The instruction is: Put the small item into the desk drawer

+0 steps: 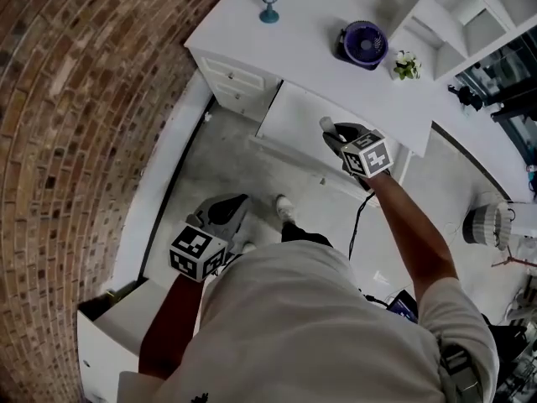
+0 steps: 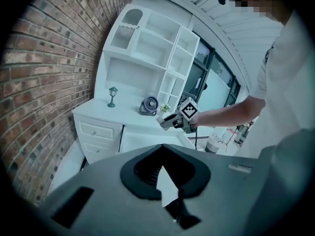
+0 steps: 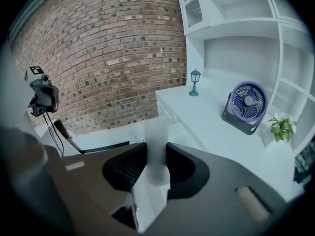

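A small pale cylinder stands between the jaws of my right gripper, which is shut on it. In the right gripper view the small item sticks up between the dark pads of that gripper. The gripper hangs over the pulled-out white desk drawer, below the desk's front edge. My left gripper is low over the floor, well short of the desk; in its own view the left gripper has its jaw tips meeting with nothing between them. From there the right gripper shows above the drawer.
On the white desk top stand a teal lantern figurine, a purple fan and a small plant. Closed drawers sit at the desk's left end. A brick wall runs along the left; white shelves rise behind the desk.
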`<state>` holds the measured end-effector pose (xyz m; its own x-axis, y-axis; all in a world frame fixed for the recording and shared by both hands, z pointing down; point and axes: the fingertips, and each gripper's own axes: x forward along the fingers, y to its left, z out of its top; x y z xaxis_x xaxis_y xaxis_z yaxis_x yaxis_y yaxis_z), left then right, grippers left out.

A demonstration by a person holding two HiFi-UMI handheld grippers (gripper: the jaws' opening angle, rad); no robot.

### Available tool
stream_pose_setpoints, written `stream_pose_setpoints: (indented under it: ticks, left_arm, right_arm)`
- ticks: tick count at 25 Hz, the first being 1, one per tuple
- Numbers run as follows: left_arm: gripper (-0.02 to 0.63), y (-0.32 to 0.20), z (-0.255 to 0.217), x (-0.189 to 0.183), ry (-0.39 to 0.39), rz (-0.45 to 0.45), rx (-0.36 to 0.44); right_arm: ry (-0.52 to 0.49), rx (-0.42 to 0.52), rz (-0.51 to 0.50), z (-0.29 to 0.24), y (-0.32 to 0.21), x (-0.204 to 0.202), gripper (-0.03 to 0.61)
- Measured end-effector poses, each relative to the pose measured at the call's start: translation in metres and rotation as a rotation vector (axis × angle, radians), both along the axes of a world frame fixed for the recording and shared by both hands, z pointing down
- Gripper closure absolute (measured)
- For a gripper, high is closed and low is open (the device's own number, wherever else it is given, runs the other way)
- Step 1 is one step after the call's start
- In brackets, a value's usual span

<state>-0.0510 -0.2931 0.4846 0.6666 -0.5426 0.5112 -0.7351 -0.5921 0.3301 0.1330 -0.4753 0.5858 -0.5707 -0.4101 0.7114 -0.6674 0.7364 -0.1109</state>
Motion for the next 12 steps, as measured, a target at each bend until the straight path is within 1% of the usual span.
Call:
stream_pose_setpoints:
  ticks: [7, 12]
  left_arm:
    - [0.607, -0.038, 0.006, -0.002, -0.019, -0.114, -0.027]
    - [0.607, -0.049, 0.013, -0.004, -0.011, -0.200, -0.053]
  right_arm:
    - [0.066, -0.061, -0.019, 0.072, -0.070, -0.003, 0.447]
    - [0.099, -0.121, -0.011, 0.128, -0.095, -0.006, 0.448]
